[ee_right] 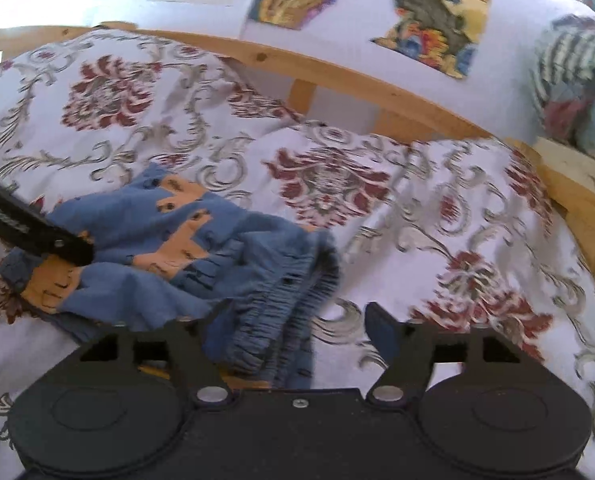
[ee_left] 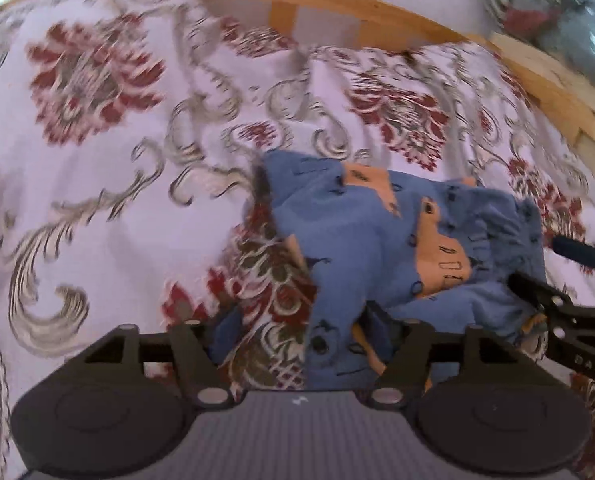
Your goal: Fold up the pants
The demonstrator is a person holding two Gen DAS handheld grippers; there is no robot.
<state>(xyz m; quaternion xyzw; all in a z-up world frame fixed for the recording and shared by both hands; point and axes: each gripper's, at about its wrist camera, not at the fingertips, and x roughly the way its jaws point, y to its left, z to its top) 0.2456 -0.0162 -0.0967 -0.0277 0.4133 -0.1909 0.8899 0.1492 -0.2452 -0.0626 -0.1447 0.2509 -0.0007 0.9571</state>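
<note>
Blue-and-orange pants (ee_right: 185, 248): lay bunched on the floral bed (ee_right: 337, 184), near its wooden rail.
Left hand-held gripper (ee_left: 303, 344): spread, pants between fingers.
Right hand-held gripper (ee_right: 293, 332): spread over waistband.

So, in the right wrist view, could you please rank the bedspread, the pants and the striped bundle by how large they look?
1. Bedspread, fills most of the frame.
2. Pants, though nearness to the camera inflates them.
3. Striped bundle, farther off and cut by the frame edge, so its true size is unsure.

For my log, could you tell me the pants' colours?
Blue with orange patches, clearest in the right wrist view: pants.
</note>
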